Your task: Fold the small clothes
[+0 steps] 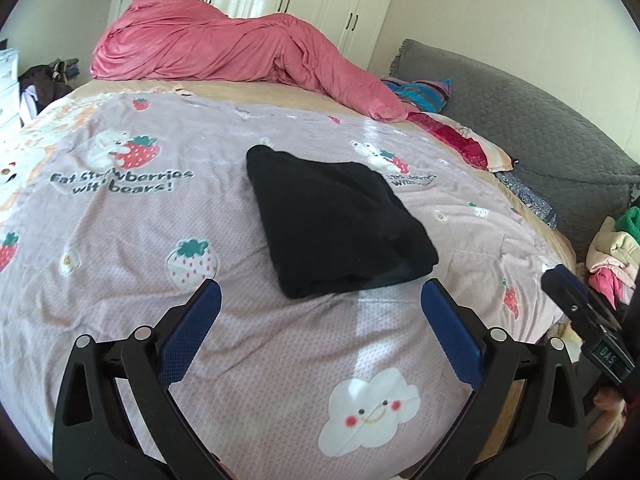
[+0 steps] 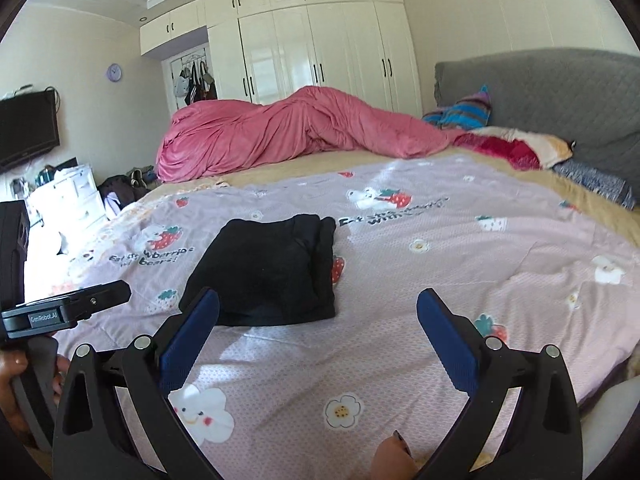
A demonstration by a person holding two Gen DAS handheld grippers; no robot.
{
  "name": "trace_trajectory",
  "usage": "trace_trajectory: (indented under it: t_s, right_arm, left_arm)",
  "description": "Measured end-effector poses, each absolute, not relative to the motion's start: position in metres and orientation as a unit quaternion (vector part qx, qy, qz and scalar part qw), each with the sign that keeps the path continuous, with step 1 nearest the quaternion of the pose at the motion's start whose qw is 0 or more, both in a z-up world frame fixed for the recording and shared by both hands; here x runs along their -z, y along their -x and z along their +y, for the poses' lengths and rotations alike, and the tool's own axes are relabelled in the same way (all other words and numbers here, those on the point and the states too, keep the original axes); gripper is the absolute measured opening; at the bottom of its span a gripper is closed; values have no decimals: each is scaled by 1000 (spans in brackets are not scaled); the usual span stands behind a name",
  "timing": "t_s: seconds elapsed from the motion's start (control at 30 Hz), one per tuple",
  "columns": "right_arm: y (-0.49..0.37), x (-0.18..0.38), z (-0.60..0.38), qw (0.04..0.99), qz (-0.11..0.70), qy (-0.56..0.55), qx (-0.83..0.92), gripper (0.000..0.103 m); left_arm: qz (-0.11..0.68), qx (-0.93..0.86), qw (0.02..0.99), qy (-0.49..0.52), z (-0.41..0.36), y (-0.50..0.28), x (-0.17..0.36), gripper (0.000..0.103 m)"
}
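Observation:
A folded black garment (image 1: 336,224) lies flat on the pink strawberry-print bedspread (image 1: 120,248), a neat rectangle. My left gripper (image 1: 320,292) is open just short of its near edge, blue pads wide apart, nothing between them. In the right wrist view the same black garment (image 2: 268,268) lies ahead and a little to the left on the bedspread (image 2: 460,272). My right gripper (image 2: 318,304) is open too, its left fingertip over the garment's near corner in the picture, nothing held. The right gripper's body (image 1: 588,312) shows at the right edge of the left view, and the left gripper's body (image 2: 60,308) at the left edge of the right view.
A bunched pink duvet (image 1: 240,52) lies across the far side of the bed. Pillows (image 1: 460,136) and a grey padded headboard (image 1: 540,120) are to the right, a pile of clothes (image 1: 612,256) beyond the bed's right edge. White wardrobes (image 2: 320,48) fill the back wall.

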State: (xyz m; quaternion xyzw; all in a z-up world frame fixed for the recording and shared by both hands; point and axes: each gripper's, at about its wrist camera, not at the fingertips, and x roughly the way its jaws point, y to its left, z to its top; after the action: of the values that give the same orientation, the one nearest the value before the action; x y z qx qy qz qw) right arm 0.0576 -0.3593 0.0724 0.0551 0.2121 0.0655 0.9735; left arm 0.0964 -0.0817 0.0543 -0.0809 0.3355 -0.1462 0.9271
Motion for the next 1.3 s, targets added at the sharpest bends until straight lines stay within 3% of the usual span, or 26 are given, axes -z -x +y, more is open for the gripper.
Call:
trace_trajectory:
  t_s: [0.67, 1.3]
  right_arm:
    - [-61, -2, -340, 955, 285, -39, -71, 99]
    - [-65, 6, -346, 952, 289, -63, -76, 99]
  left_arm:
    - [359, 106, 924, 72, -61, -80, 2, 94]
    - [378, 91, 918, 75, -62, -79, 9, 94]
